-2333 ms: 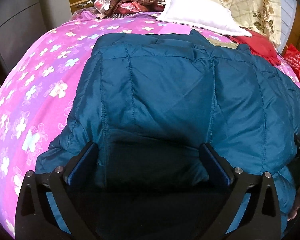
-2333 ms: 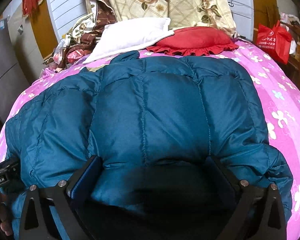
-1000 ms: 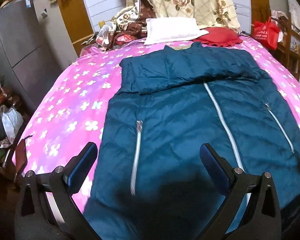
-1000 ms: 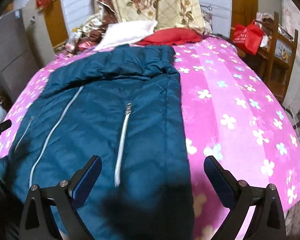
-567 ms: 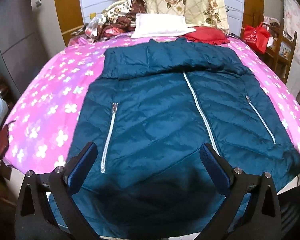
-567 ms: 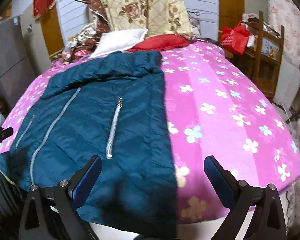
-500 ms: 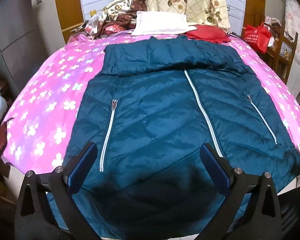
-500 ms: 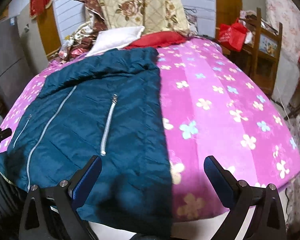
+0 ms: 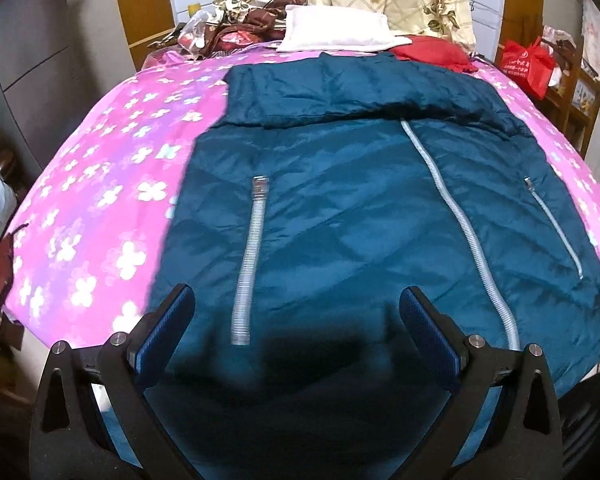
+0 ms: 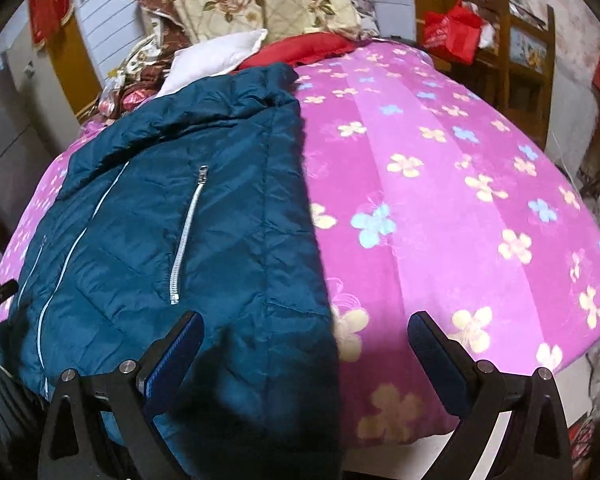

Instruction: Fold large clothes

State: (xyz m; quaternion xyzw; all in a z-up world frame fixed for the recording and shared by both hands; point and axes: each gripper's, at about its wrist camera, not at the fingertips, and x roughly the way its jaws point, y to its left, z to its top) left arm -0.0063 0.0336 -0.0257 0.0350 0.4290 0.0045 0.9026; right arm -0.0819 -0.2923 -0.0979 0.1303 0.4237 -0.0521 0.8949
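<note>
Both your grippers hang spread wide over the jacket, gripping nothing.

Your left gripper (image 9: 296, 320) frames the hem near a pocket zipper (image 9: 250, 256); your right gripper (image 10: 306, 336) straddles the jacket's side edge. The teal quilted jacket (image 9: 340, 200) lies front up on the pink flowered bedspread (image 10: 440, 184), its upper part folded down across the chest and its hem hanging over the near edge of the bed.
</note>
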